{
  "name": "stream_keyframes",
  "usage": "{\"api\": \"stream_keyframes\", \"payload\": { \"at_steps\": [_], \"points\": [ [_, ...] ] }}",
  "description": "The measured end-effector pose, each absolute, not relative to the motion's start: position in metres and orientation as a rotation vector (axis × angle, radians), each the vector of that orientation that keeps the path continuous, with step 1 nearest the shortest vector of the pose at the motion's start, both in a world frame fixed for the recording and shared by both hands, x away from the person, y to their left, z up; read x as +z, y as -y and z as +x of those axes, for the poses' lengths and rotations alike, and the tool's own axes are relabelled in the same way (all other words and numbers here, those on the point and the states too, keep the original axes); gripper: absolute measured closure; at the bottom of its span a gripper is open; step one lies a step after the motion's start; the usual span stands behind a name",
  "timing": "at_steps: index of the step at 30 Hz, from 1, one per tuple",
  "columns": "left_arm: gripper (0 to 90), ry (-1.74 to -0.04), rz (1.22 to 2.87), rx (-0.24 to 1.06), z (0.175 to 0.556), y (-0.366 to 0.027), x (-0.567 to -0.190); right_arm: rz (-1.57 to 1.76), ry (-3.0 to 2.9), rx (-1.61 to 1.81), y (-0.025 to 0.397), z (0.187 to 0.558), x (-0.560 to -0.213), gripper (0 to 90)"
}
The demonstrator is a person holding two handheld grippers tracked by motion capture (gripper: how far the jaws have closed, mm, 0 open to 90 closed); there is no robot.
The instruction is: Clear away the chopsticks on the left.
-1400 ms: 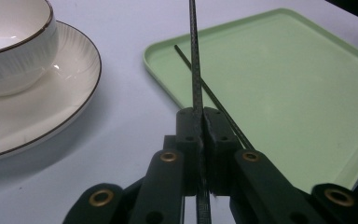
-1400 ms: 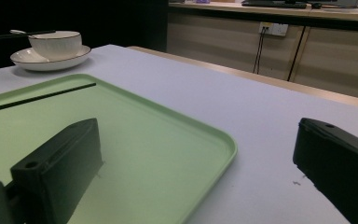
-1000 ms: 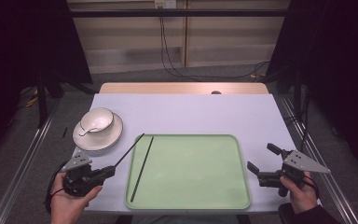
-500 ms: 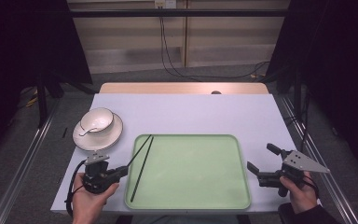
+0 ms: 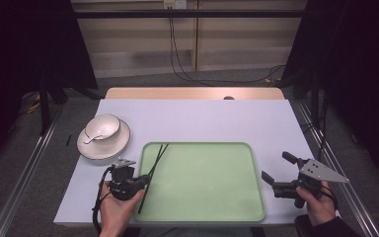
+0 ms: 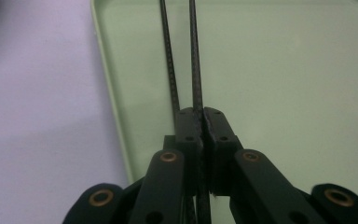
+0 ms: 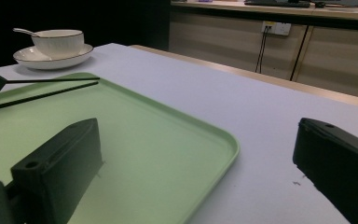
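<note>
Two thin black chopsticks [image 5: 154, 168] are at the left end of the pale green tray [image 5: 212, 197]. My left gripper [image 5: 145, 181] hovers at the tray's left rim, shut on one chopstick [image 6: 195, 56], which runs forward from between the jaws. The other chopstick [image 6: 168, 56] runs just left of it, passing under the left jaw. In the right gripper view the held chopstick [image 7: 51, 80] sits level above the tray while the other [image 7: 37, 97] slants lower. My right gripper [image 5: 276, 166] is open beside the tray's right edge, holding nothing.
A white bowl [image 5: 102, 126] with a spoon [image 5: 90, 138] stands on a white saucer [image 5: 113, 144] at the table's left, behind the left gripper. The table's lavender top [image 5: 202, 121] stretches behind the tray. A metal rail [image 5: 325, 158] runs along the right side.
My left gripper has moved right, from the table left of the tray to the tray's left rim, bringing the chopstick over the tray. The right gripper has stayed still.
</note>
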State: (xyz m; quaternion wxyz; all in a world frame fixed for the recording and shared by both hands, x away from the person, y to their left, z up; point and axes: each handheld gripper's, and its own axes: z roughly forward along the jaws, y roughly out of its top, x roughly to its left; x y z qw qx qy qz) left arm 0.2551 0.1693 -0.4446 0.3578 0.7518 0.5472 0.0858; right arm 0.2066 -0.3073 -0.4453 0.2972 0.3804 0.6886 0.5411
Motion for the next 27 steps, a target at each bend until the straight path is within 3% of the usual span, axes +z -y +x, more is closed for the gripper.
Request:
{"api": "stream_keyframes", "payload": {
  "at_steps": [13,20,24,27],
  "points": [
    [85.1,-1.429,1.973,0.193,0.261,-0.147,-0.460,1.005,-1.829,1.441,0.307,0.206,-0.445,1.2],
    [81.5,-1.394,1.999,0.186,0.260,-0.142,-0.465,1.008,-1.830,1.438,0.307,0.206,-0.445,1.1],
    [73.4,-1.333,2.001,0.154,0.260,-0.143,-0.465,1.004,-1.834,1.440,0.306,0.206,-0.445,1.1],
    [73.7,-1.274,1.967,0.190,0.258,-0.146,-0.460,1.005,-1.834,1.441,0.306,0.206,-0.445,1.1]
  ]
}}
